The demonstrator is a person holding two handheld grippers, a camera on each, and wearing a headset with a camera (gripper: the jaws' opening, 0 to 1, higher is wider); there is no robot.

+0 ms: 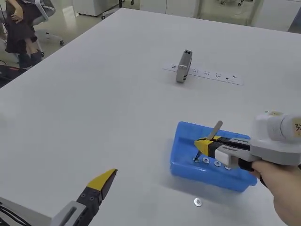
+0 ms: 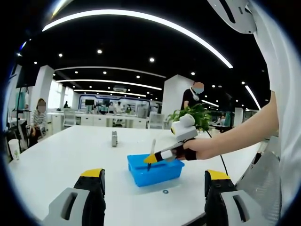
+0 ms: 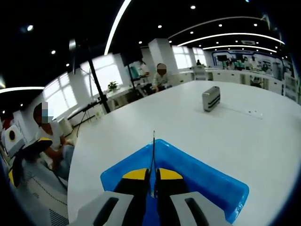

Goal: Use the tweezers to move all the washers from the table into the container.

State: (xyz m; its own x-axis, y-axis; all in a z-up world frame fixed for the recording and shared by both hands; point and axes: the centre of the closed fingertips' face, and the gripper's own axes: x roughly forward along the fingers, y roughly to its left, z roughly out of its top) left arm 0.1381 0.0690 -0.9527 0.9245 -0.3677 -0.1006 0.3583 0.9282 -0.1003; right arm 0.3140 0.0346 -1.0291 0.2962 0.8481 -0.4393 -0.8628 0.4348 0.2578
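My right gripper (image 1: 202,144) is over the blue container (image 1: 187,128), shut on the thin metal tweezers (image 1: 215,130). The tweezers' tip points down into the container near three washers (image 1: 217,163) on its floor. One more washer (image 1: 198,202) lies on the white table in front of the container. In the right gripper view the tweezers (image 3: 153,150) stick out past my shut gripper (image 3: 152,176) over the container (image 3: 214,176). My left gripper (image 2: 154,181) stands open and holds nothing, low at the near left (image 1: 106,178). From it I see the container (image 2: 141,176) and the loose washer (image 2: 165,191).
A silver box (image 1: 184,66) stands upright on a white power strip (image 1: 218,75) farther back on the table. The table's left edge runs diagonally, with a chair and a person (image 1: 21,28) beyond it. Other people sit in the background.
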